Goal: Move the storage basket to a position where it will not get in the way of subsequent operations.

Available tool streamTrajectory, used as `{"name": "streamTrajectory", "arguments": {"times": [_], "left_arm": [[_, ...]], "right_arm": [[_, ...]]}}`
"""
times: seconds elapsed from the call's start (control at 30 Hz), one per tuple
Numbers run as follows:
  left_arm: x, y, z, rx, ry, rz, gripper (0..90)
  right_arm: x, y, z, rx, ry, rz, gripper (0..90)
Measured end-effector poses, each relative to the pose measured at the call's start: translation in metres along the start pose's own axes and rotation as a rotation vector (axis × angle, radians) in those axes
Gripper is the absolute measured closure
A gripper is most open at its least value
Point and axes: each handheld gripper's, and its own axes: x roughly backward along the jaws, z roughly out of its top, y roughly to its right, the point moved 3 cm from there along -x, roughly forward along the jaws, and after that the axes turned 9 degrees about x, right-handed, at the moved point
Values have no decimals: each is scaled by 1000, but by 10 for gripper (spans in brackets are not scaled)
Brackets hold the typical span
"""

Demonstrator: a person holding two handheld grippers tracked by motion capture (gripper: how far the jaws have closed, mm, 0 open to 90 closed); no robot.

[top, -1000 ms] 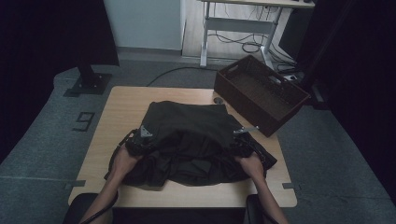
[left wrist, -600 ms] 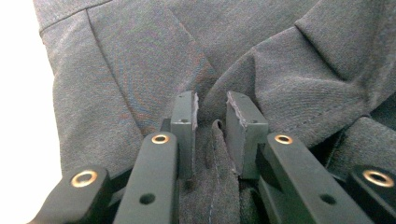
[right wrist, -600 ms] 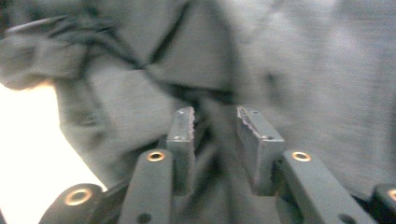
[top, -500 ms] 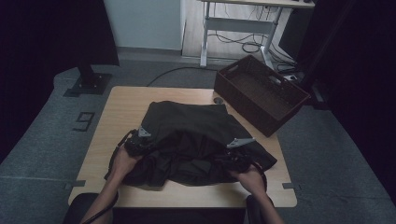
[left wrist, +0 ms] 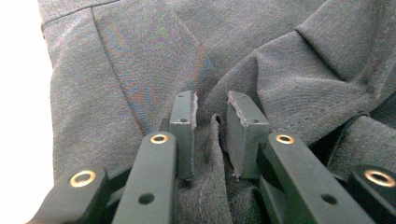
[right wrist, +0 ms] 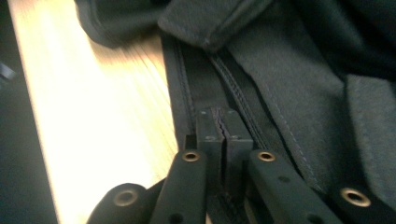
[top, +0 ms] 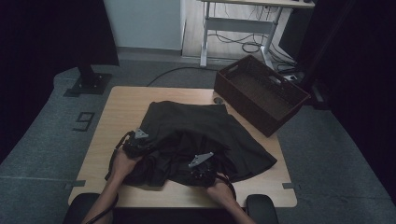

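Table (top: 116,105): light wood, centre of the high view, bare along its left side and near edge
Garment (top: 201,135): dark grey, spread over the table's middle, smooth at its far edge, bunched into folds at lower centre between both hands
Basket (top: 261,93): dark brown, rectangular, upper right of the high view, sitting on the table's far right corner and overhanging it
Left gripper (top: 135,145): left of centre in the high view, at the garment's left edge; in the left gripper view (left wrist: 211,116) jaws stand a little apart with a raised fold of cloth between the pads; cannot tell whether the pads press it
Right gripper (top: 201,170): lower centre of the high view, at the garment's near hem; in the right gripper view (right wrist: 223,122) jaws just closing, now pressed together on a stitched seam beside bare wood
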Motion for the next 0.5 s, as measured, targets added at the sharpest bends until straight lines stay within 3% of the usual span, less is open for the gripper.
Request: {"name": "streamTrajectory", "arguments": {"times": [0.07,0.2,0.5], "left_arm": [[0,0,0,-2,0,1,730],[0,0,0,-1,2,0,733],[0,-1,0,3,1,-2,735]], "right_arm": [[1,0,-2,-15,10,10,898],[7,-4,-8,3,-8,-16,900],[32,-1,-35,-47,-18,-33,900]]}}
